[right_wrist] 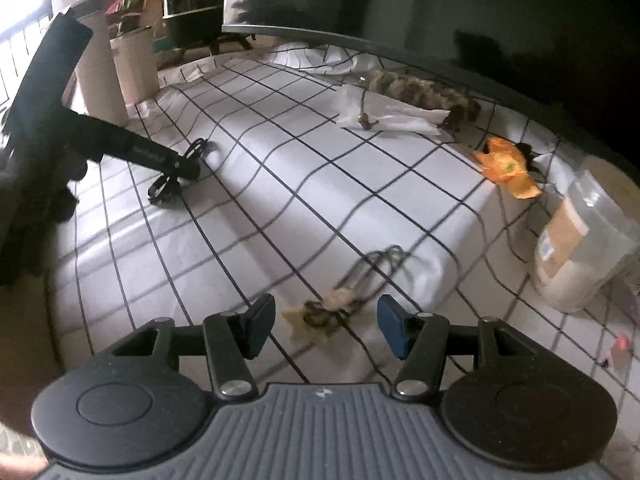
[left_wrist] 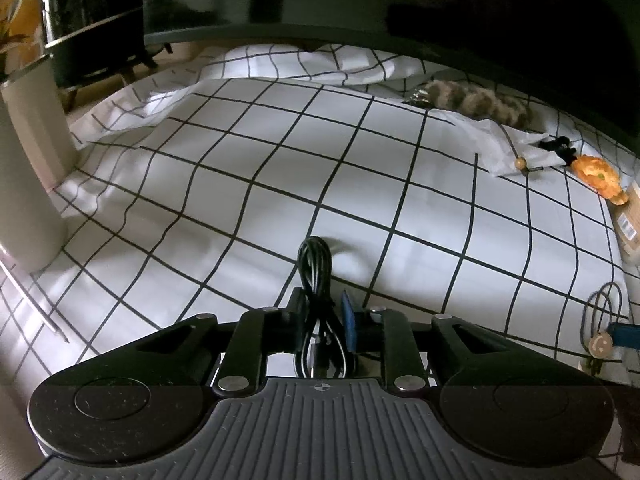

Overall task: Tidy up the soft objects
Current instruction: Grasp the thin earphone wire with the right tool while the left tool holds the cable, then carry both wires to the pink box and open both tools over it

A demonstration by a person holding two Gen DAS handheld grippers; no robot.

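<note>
Left gripper (left_wrist: 322,320) pinches a coiled black cable (left_wrist: 316,272), loop end poking forward over the grid-patterned cloth (left_wrist: 248,184); in the right wrist view the same bundle (right_wrist: 176,172) hangs from its tip just above the cloth. Right gripper (right_wrist: 326,328) spread wide, fingers either side of a blurred keyring with cord (right_wrist: 348,292), possibly a small charm attached, lying on the cloth. Far edge: striped furry tail (left_wrist: 476,104), white paper with a beaded cord (left_wrist: 516,152), orange fabric flower (left_wrist: 596,178). A clear pouch of pale powder (right_wrist: 576,248) stands at right. Cream cylinders (right_wrist: 132,64) stand at left rear.
</note>
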